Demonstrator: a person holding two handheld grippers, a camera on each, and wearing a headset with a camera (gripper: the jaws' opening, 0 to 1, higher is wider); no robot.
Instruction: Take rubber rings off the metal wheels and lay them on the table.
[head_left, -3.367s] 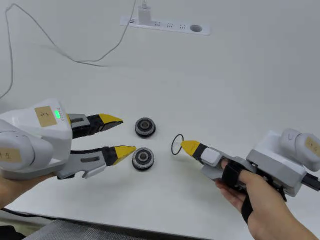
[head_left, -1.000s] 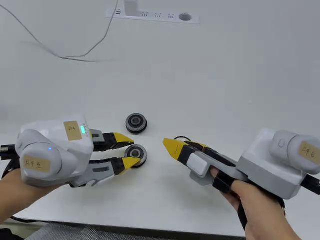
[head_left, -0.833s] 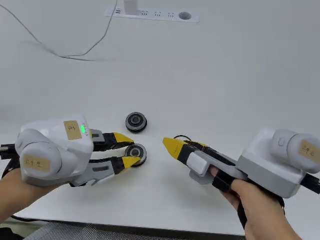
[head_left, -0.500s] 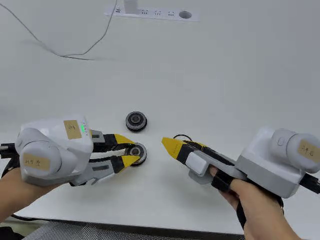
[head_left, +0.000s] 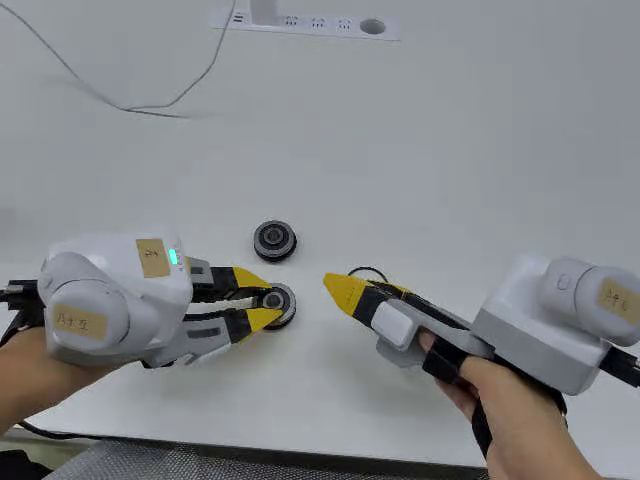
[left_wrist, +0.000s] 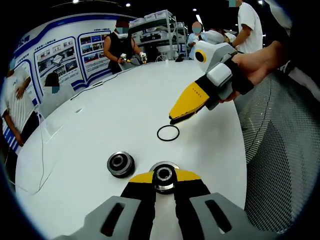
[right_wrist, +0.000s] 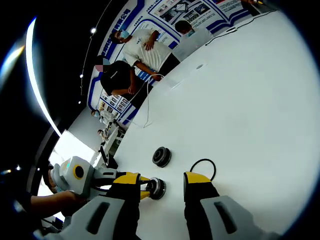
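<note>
the left gripper (head_left: 256, 298) is clamping the near metal wheel (head_left: 279, 303) between its yellow tips, both tips pressing the wheel's sides while it is sitting on the white table (head_left: 470, 170). just beyond the gripped wheel, a second wheel (head_left: 274, 240) is lying flat, apart from it. to the right of the gripped wheel, a loose rubber ring (left_wrist: 158, 133) is lying flat on the table. the right gripper (right_wrist: 163, 179) is hovering just beside that ring, its jaws standing apart and holding nothing. far beyond the gripped wheel, a power strip (head_left: 305, 22) is resting on the table.
</note>
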